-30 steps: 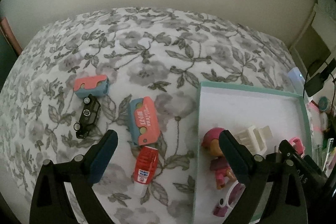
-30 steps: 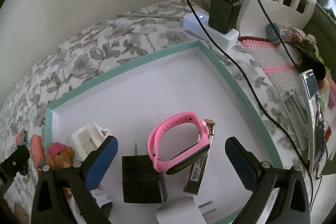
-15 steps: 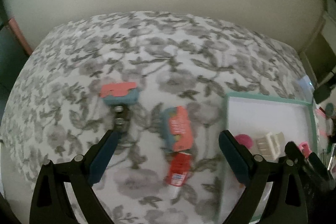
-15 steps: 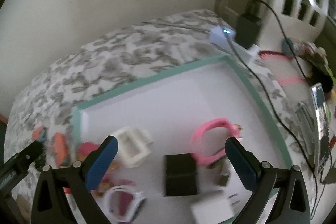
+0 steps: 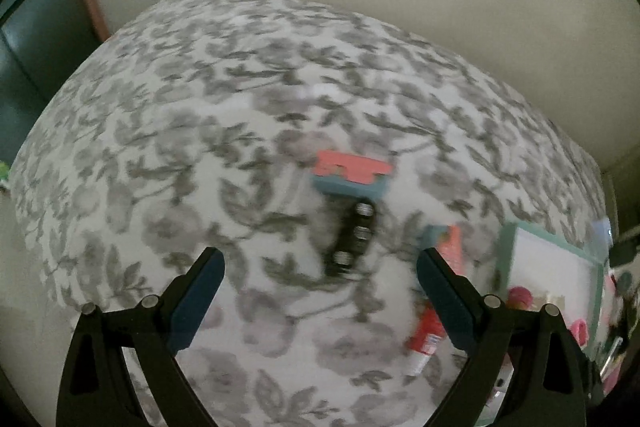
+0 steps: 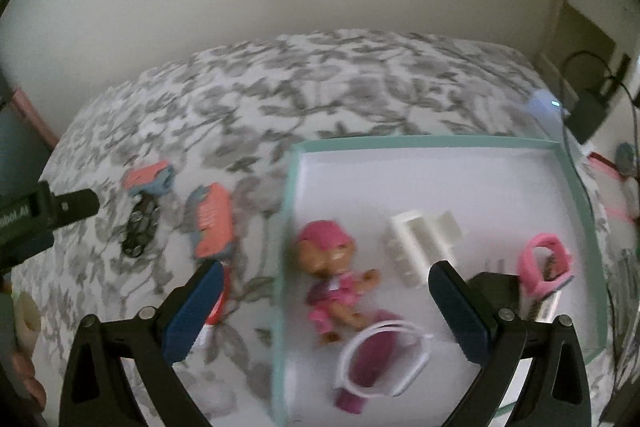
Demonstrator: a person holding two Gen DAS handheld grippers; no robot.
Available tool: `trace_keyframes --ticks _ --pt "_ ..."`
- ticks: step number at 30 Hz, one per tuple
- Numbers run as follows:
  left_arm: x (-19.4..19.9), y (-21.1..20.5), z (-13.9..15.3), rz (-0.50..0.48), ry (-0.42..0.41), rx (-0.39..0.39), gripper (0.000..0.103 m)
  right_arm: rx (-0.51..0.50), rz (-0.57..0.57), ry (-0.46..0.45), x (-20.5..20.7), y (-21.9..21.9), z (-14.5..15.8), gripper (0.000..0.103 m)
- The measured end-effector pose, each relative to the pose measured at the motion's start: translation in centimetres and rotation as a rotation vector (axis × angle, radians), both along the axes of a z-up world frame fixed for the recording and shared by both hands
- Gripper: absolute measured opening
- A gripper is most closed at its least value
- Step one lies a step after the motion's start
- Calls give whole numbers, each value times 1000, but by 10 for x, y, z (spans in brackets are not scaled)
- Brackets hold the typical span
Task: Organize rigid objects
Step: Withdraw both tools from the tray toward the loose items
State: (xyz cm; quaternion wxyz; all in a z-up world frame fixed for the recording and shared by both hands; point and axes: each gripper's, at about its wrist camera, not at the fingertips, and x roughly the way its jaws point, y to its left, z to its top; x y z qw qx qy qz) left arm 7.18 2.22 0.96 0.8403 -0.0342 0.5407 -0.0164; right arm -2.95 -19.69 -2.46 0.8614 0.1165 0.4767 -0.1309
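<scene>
Box (image 6: 576,183): teal-rimmed, white-floored; it fills the space ahead of the right gripper and sits at the far right edge of the left wrist view.
Bedspread (image 5: 200,147): grey floral fabric under everything.
Left gripper (image 5: 320,291): spread wide and empty. A second ago it faced the box edge and the red tube; it has since swung left, so the toy car now lies straight ahead between its fingers.
Right gripper (image 6: 324,307): fingers apart, holding nothing. It has drawn back from the pink band, and the box's left wall and the loose items beyond it have come into view.
Doll (image 6: 332,267): pink-capped figure lying inside the box, just ahead between the right gripper's fingers.
White rack (image 6: 420,239): inside the box, ahead and right of the doll.
Orange packet (image 6: 212,219): outside the box, ahead-left of the right gripper.
Red tube (image 5: 426,331): on the fabric beside the left gripper's right finger.
Orange-and-blue block (image 5: 350,173): just beyond the toy car.
Toy car (image 5: 354,239): black, blurred, still on the fabric.
Meaning: the left gripper seems to be lining up on the car as the next item to box; several loose pieces remain outside.
</scene>
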Motion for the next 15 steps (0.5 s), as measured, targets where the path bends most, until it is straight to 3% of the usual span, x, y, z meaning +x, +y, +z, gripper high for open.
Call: trace_keyframes --ticks 7,15 --pt "3 42 1 82 -8 13 97 17 82 3 12 33 -3 103" --pt "8 49 -8 67 22 8 97 14 163 32 22 64 -12 103"
